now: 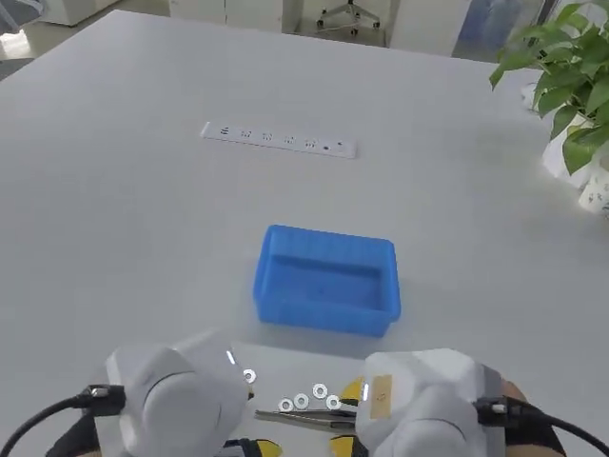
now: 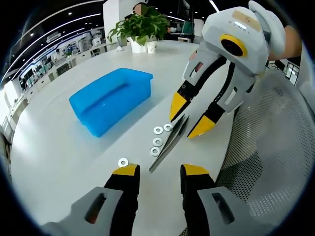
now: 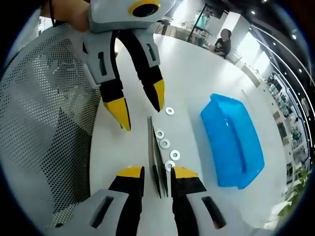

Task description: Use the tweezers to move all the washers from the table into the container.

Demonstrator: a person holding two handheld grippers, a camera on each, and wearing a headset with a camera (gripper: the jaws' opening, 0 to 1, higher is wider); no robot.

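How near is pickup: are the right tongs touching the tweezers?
Cannot tell: right gripper view shows tweezers between tongs of the right gripper, contact or gap unclear.

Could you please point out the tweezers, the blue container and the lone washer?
tweezers (image 2: 169, 142), left gripper view, midway along the arms.
blue container (image 1: 324, 314), head view, near outer wall.
lone washer (image 2: 120, 162), left gripper view, its ring.

head view looks down over the worktop (image 1: 114, 238); the gripper views sit low, facing each other, sharing the washers (image 2: 158, 130).
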